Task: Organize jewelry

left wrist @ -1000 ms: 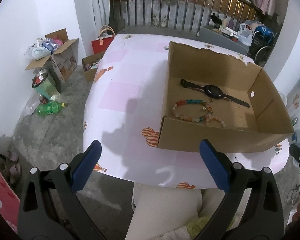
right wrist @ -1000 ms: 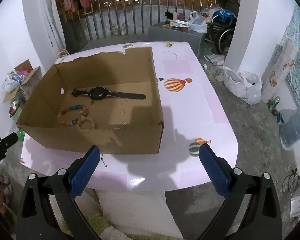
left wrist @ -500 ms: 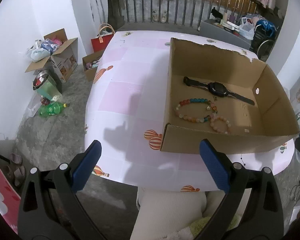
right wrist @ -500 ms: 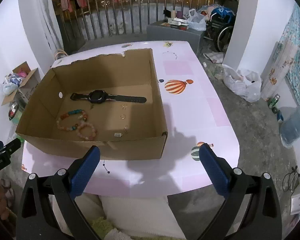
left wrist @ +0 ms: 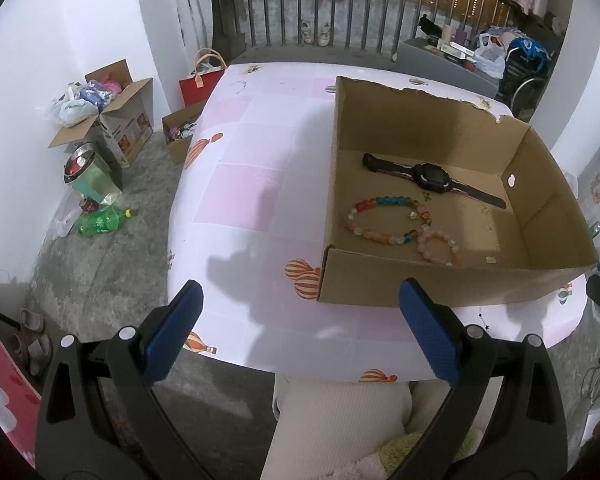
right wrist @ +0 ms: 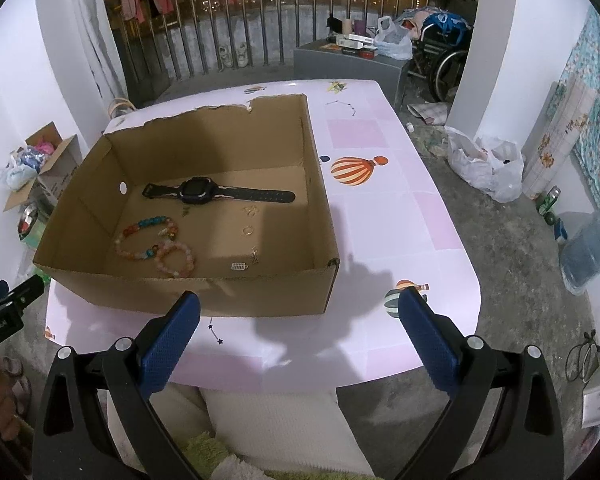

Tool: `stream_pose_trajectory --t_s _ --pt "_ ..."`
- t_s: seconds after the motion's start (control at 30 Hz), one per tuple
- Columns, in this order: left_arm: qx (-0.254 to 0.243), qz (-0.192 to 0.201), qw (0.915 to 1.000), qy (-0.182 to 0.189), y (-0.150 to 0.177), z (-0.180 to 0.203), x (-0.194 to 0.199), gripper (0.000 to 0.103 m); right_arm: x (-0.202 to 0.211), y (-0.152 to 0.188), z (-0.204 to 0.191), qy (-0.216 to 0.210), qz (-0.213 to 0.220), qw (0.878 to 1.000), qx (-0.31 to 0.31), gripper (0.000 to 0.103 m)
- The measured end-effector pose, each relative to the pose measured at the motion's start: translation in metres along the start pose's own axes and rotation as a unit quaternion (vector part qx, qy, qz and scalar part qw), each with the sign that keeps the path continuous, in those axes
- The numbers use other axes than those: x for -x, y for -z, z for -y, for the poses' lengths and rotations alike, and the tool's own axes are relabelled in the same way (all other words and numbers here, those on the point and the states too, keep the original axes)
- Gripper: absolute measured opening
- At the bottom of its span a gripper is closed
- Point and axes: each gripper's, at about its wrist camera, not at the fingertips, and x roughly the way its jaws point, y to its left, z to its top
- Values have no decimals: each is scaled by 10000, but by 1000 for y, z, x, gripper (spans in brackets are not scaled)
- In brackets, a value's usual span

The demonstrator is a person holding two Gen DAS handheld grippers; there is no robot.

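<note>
An open cardboard box (left wrist: 432,284) (right wrist: 204,296) sits on the pink balloon-print table (left wrist: 252,184) (right wrist: 380,216). Inside lie a black watch (left wrist: 432,175) (right wrist: 196,192), a multicolour bead bracelet (left wrist: 380,220) (right wrist: 146,238), a pink bead bracelet (left wrist: 440,248) (right wrist: 176,258) and several tiny rings and charms (right wrist: 249,230). My left gripper (left wrist: 300,334) hangs open above the table's near edge, left of the box. Open too, my right gripper (right wrist: 300,334) hovers at the near edge by the box's front right corner. Neither holds anything.
A person's cream-clad legs (left wrist: 340,420) (right wrist: 268,424) are under the near edge. Floor clutter lies left: boxes (left wrist: 112,120), a green bottle (left wrist: 100,220). A white bag (right wrist: 488,164), a water jug (right wrist: 592,252) and a wheelchair (right wrist: 440,52) stand right. Railing runs behind.
Both grippers have risen and drawn back, so the views look down more steeply into the box. The jewelry has not moved. Both stay open.
</note>
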Motion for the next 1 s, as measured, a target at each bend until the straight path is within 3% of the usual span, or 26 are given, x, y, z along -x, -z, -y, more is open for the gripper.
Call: stream_pose_trajectory --t_s 1.0 --pt "-224 -101 9991 332 -1 11 -3 95 1 2 -2 -15 -6 10000 -23 96"
